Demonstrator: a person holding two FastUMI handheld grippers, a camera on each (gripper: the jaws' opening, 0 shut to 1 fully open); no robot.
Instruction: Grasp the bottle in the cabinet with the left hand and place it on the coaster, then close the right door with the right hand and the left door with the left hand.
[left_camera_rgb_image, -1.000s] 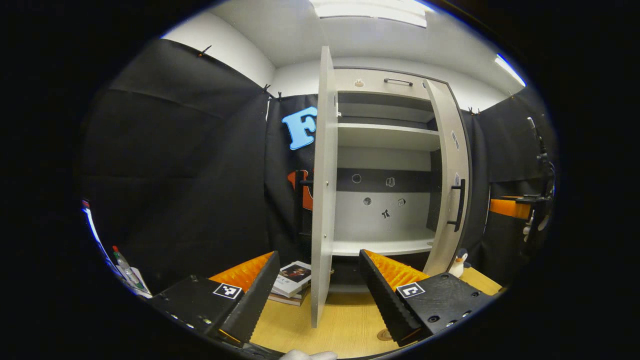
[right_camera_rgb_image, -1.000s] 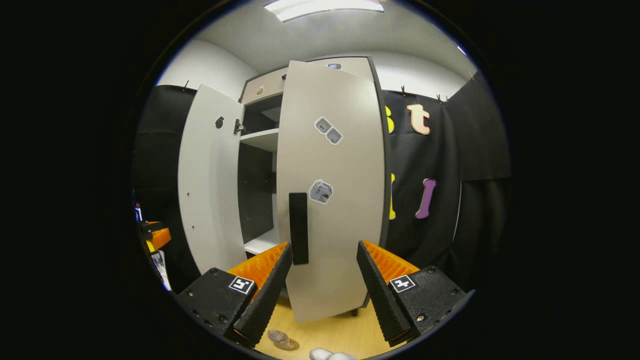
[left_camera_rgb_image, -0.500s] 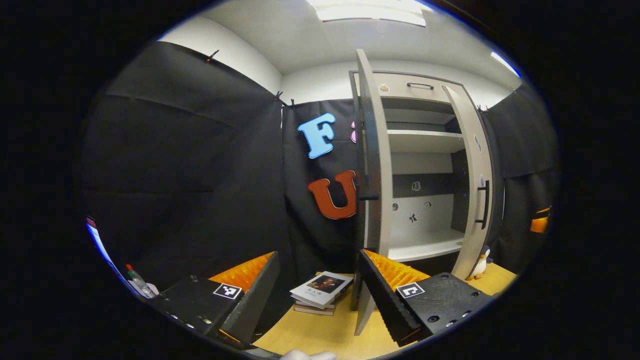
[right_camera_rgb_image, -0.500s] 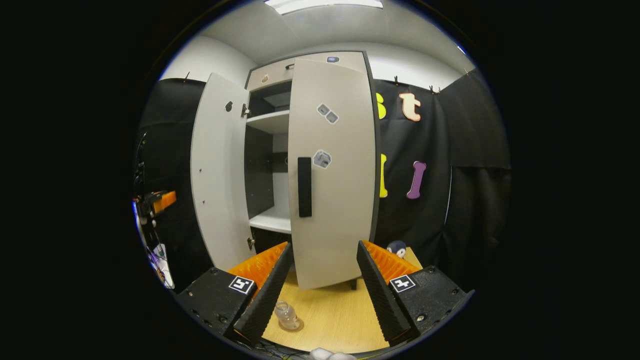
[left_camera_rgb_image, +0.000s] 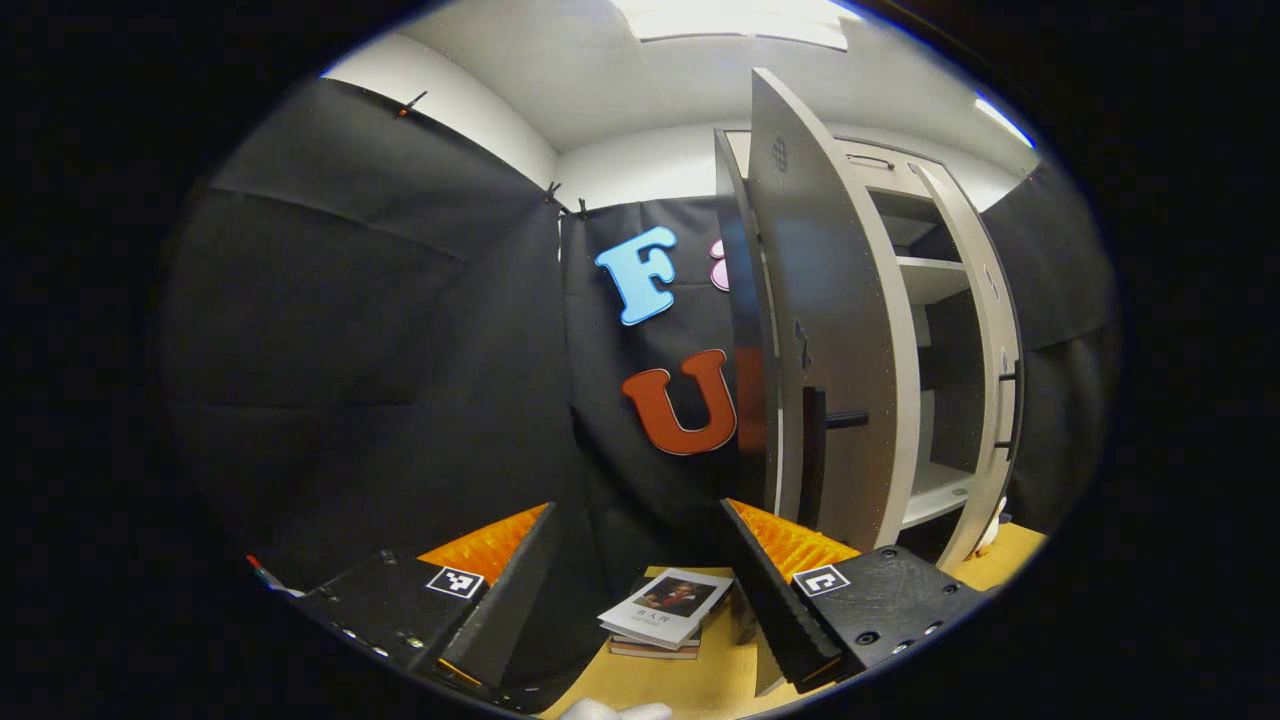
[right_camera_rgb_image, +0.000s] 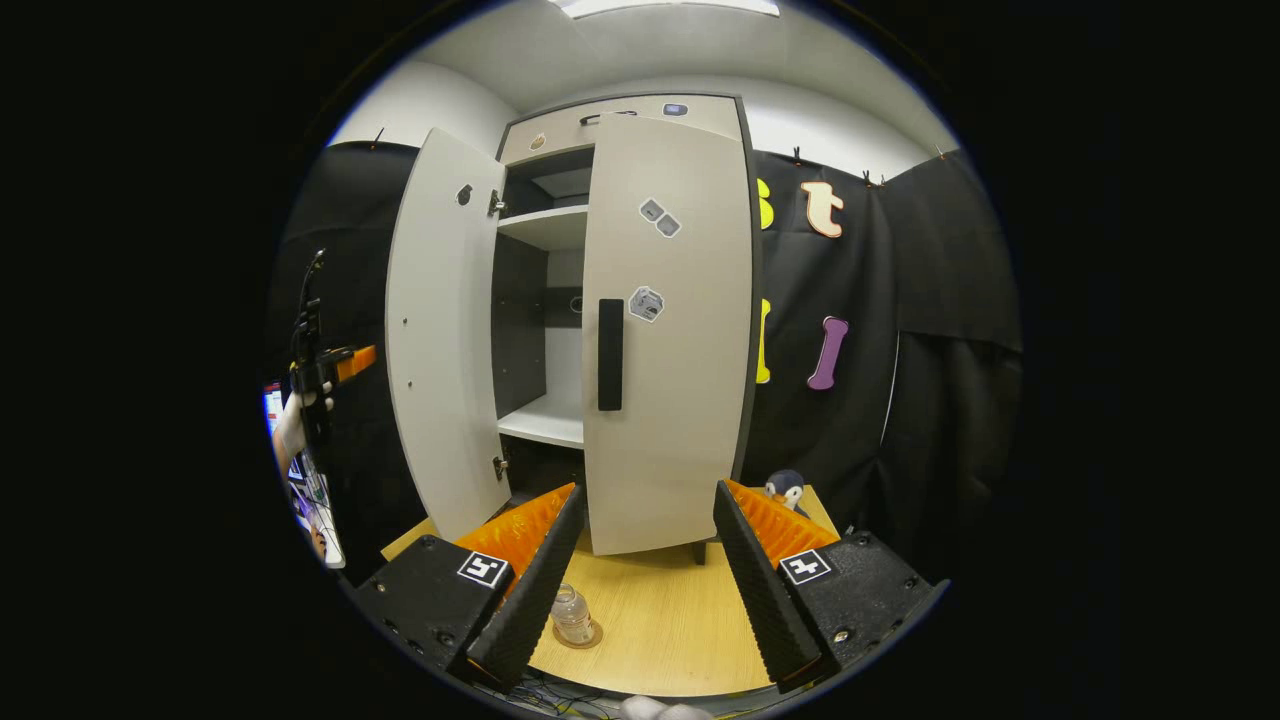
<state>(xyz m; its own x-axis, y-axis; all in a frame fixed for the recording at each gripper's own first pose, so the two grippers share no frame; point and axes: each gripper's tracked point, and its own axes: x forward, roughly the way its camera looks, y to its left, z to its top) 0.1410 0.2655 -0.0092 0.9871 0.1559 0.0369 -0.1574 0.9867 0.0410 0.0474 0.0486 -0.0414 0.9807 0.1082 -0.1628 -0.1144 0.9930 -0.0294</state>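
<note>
The bottle was seen standing on the coaster on the table. The right door was shut, the left door open. Both the left gripper and the right gripper were held wide, empty.

One bottle, one coaster, two doors, two books, one penguin.

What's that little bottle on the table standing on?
The bottle stands upright on a round coaster on the wooden table, beside the right gripper. The coaster's rim shows around the bottle's base; its middle is covered by the bottle.
</note>
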